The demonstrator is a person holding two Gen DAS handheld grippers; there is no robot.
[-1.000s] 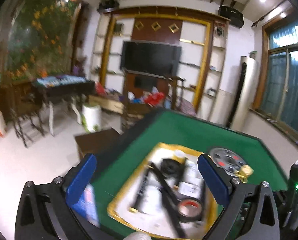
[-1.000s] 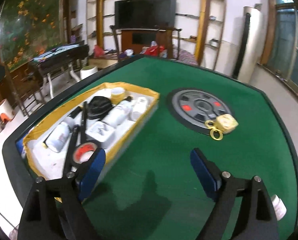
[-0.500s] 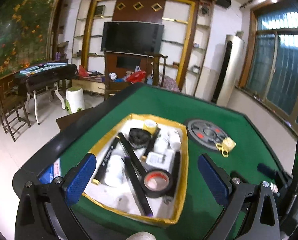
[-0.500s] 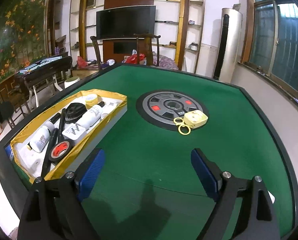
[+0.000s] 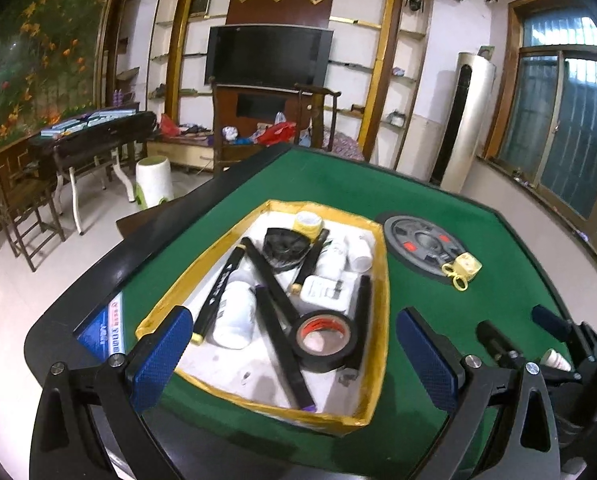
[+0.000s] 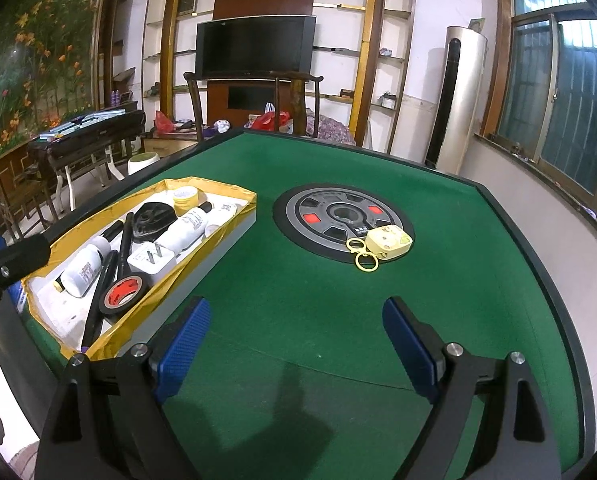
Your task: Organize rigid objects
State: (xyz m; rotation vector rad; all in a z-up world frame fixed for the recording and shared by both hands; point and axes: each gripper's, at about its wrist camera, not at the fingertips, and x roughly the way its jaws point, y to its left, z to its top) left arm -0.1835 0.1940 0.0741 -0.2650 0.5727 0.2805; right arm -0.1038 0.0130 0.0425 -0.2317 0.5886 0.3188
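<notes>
In the left wrist view, the left tongs [image 5: 294,354] stand wide open with nothing between the pads, hovering over the near end of the tray [image 5: 380,320] on the green tabletop [image 5: 498,272]. The tape roll [image 5: 324,334] lies in the tray just beyond the tongs, slightly right of their middle, with markers [image 5: 276,304], a white bottle [image 5: 234,314] and a charger [image 5: 326,290] farther in. The yellow keychain [image 5: 464,268] sits far right, on the disc's [image 5: 422,242] rim.

In the right wrist view, the right tongs [image 6: 296,344] are also wide open and empty above bare felt. The tray lies to their left, near the left pad; the keychain [image 6: 384,244] rests well beyond them, slightly right.
</notes>
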